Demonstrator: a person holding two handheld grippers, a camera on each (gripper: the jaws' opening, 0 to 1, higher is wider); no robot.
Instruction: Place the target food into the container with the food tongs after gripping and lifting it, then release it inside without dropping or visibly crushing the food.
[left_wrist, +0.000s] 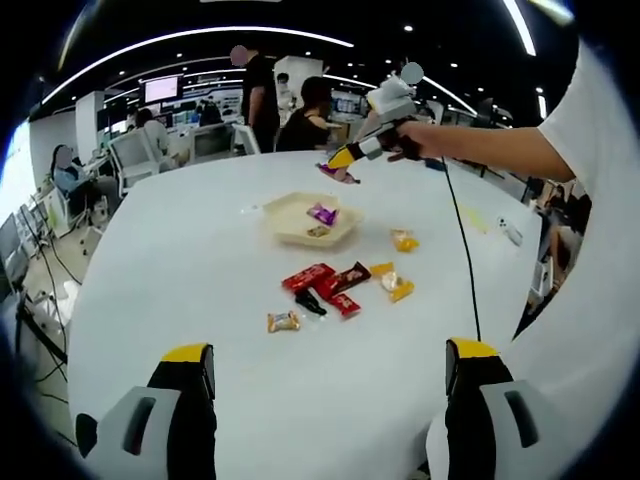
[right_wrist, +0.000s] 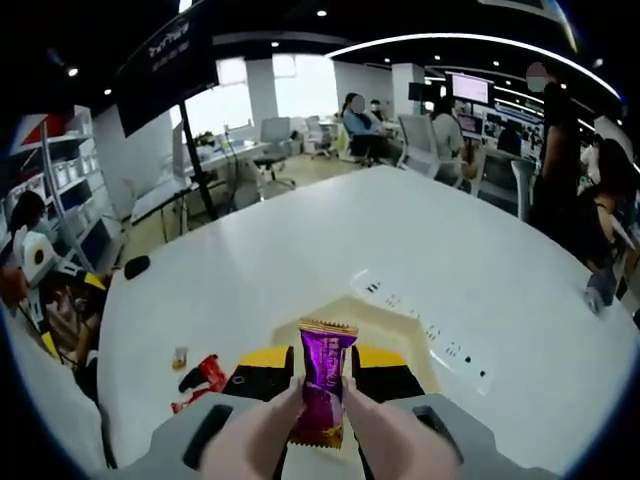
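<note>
Right gripper view: the right gripper pinches a purple candy wrapper between its closed jaws, held above the white table. In the left gripper view, that candy hangs over the beige tray near the table's middle; the left gripper stands wide open, holding nothing.

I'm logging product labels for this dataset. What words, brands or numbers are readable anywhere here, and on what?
None can be read.
Purple candy wrapper held in the right tool: print too blurred.
Red snack packets on the white table: lettering too small.
Purple packet in the beige tray: too small.
Black hanging banner: white characters, too blurred.
Wall screens: content illegible.
</note>
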